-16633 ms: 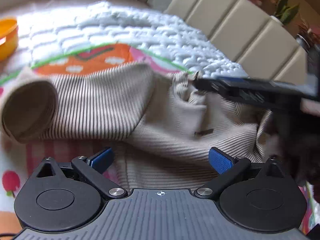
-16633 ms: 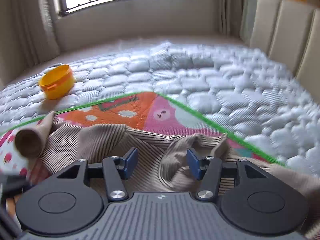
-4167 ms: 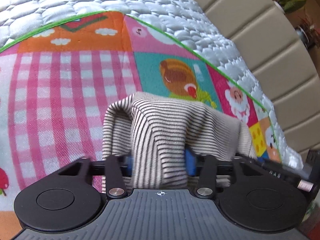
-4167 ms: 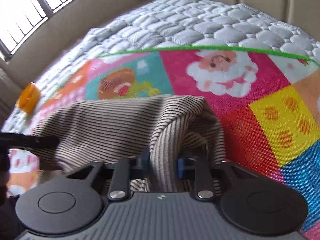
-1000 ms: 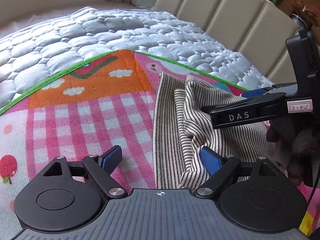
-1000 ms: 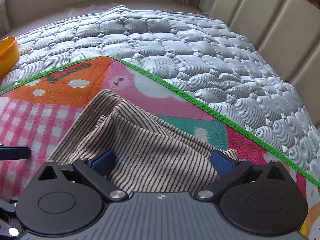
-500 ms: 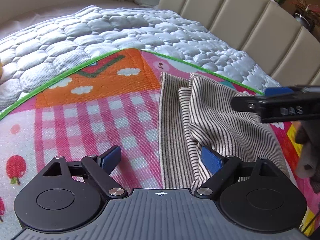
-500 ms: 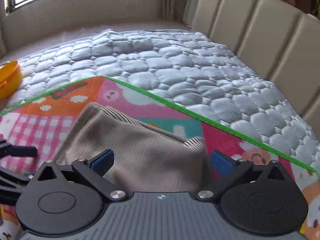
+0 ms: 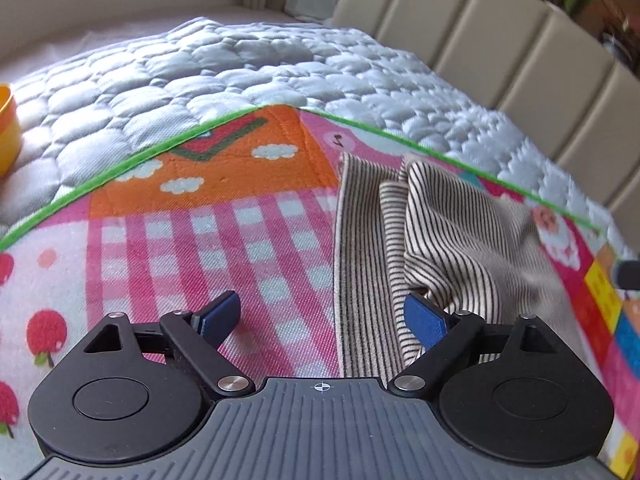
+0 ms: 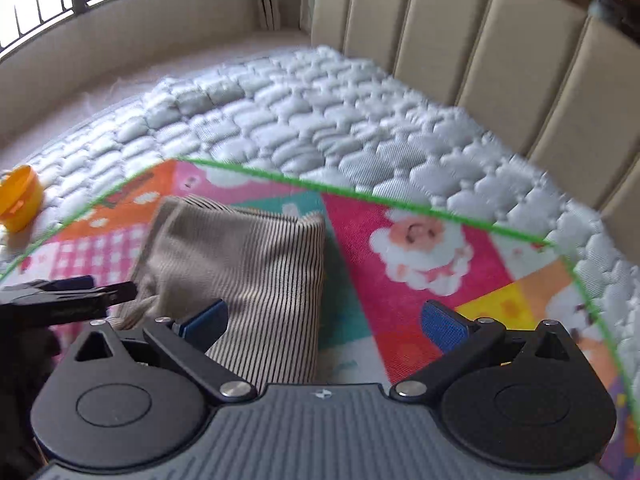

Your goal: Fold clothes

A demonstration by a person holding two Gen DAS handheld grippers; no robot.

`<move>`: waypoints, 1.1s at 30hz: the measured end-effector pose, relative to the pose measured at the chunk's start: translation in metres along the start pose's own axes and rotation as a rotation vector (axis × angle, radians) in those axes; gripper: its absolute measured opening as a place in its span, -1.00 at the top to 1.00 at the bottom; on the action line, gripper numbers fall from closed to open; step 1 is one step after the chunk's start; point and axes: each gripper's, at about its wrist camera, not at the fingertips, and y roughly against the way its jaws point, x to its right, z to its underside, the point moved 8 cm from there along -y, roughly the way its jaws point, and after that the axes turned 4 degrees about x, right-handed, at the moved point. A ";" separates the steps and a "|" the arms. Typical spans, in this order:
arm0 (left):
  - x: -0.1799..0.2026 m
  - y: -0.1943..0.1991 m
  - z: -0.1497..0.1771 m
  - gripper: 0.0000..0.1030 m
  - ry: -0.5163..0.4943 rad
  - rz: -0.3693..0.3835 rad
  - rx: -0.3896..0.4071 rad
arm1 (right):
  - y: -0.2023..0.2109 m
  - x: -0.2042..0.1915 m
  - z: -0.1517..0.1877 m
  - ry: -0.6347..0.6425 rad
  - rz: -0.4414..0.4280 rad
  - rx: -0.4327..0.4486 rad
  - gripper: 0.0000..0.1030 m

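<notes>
striped garment [image 9: 452,232] folded on mat [image 9: 168,248], grippers spread.

One folded striped sweater [image 10: 248,276], one colourful play mat [image 9: 168,240], one quilted bed cover [image 10: 320,120], one orange bowl [image 10: 18,198].

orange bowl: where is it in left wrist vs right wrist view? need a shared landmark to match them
Left wrist: orange bowl cut off at the far left edge, on the quilted bedspread.
Right wrist: orange bowl at the left edge, mid-height, fully visible.
Shared landmark: the play mat's green border, peaking beside the folded striped sweater.
</notes>
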 end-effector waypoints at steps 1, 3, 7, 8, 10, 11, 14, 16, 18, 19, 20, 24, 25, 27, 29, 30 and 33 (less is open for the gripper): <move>-0.002 0.002 0.000 -0.81 0.042 0.019 0.015 | 0.017 0.001 -0.003 0.008 -0.003 0.016 -1.00; -0.003 0.005 0.001 -0.83 0.135 0.081 0.033 | 0.043 0.004 -0.010 -0.004 -0.032 0.031 -1.00; 0.009 0.006 0.006 -0.83 0.214 0.173 0.047 | 0.070 0.016 -0.007 -0.024 -0.092 0.081 -1.00; 0.016 0.007 0.008 -0.82 0.178 0.170 0.053 | 0.077 0.019 -0.006 -0.029 -0.107 0.093 -1.00; 0.029 0.013 0.015 -0.81 0.106 0.159 0.042 | 0.090 0.025 -0.005 -0.039 -0.137 0.118 -1.00; 0.034 0.018 0.018 -0.78 0.076 0.155 0.026 | 0.097 0.028 -0.004 -0.044 -0.152 0.131 -1.00; 0.052 0.051 0.013 -0.77 0.032 0.160 -0.008 | 0.118 0.038 -0.002 -0.059 -0.197 0.168 -1.00; 0.064 0.079 0.002 -0.77 0.010 0.160 -0.041 | 0.132 0.044 -0.001 -0.069 -0.227 0.193 -1.00; 0.079 0.108 -0.012 -0.73 -0.023 0.147 -0.086 | 0.147 0.050 0.001 -0.080 -0.257 0.218 -1.00; 0.086 0.126 -0.020 -0.70 -0.044 0.125 -0.091 | 0.154 0.053 0.002 -0.085 -0.272 0.230 -1.00; 0.093 0.145 -0.029 -0.65 -0.047 0.118 -0.087 | 0.159 0.056 0.001 -0.092 -0.289 0.245 -1.00; 0.124 0.238 -0.062 -0.38 -0.048 0.093 -0.008 | 0.166 0.062 -0.013 -0.139 -0.361 0.317 -1.00; 0.131 0.263 -0.069 -0.38 -0.056 0.078 0.028 | 0.166 0.061 -0.017 -0.136 -0.366 0.322 -1.00; 0.145 0.310 -0.082 -0.41 -0.103 0.030 0.097 | 0.163 0.059 -0.022 -0.107 -0.348 0.317 -1.00; 0.164 0.340 -0.094 -0.44 -0.203 -0.048 0.139 | 0.159 0.058 -0.025 -0.048 -0.297 0.309 -1.00; 0.170 0.342 -0.097 -0.45 -0.248 -0.104 0.137 | 0.158 0.060 -0.026 -0.017 -0.274 0.315 -1.00; 0.180 0.326 -0.098 -0.37 -0.331 -0.233 0.103 | 0.156 0.067 -0.024 0.052 -0.232 0.329 -1.00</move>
